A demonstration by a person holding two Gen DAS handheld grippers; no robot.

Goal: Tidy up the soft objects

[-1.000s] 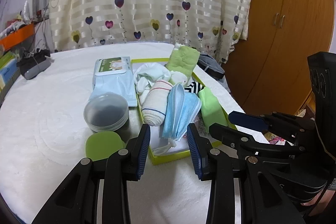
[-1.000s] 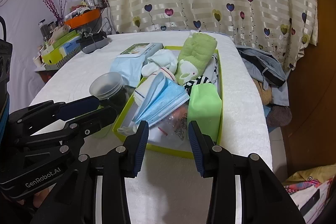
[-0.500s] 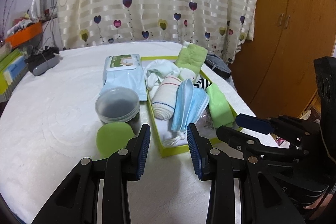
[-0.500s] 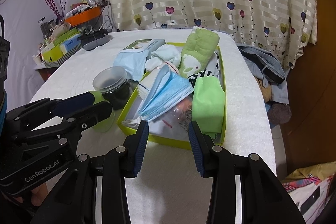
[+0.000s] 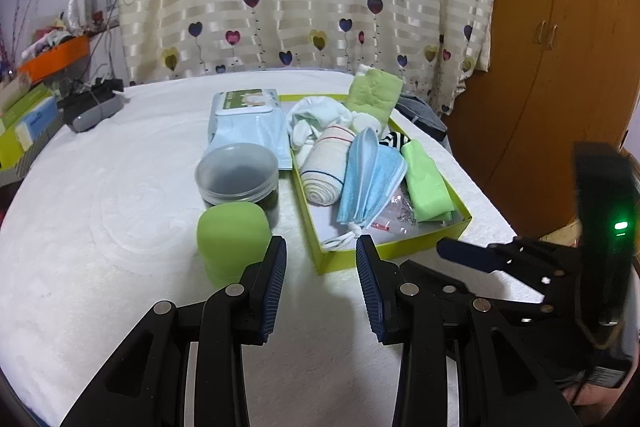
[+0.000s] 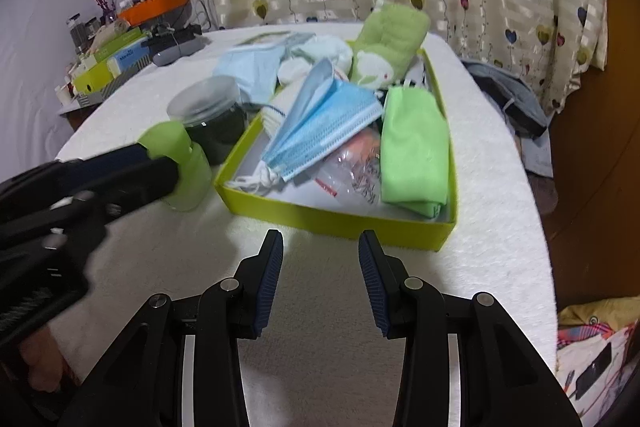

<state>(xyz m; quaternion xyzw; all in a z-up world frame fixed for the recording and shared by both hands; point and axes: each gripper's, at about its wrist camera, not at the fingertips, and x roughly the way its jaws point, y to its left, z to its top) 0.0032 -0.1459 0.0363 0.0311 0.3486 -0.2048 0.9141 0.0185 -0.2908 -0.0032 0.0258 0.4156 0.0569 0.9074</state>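
While both claws hover spread and empty over the white counter (image 5: 100, 227), the tray (image 6: 332, 217) of soft things lies just ahead of the right claw (image 6: 320, 267). The left claw (image 5: 320, 267) points at the gap between tray and green cup (image 5: 232, 235). The mask (image 6: 320, 123) runs lengthwise away, loops nearest. The right view is blurred; items under the mask are hidden.

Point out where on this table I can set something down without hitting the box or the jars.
Bare cloth lies left of the clear jar and green container, out to the table edge, and in front of the yellow-green box, under both open claws. Crowded: the box itself, and the jar and wipes pack pressed against its left wall.
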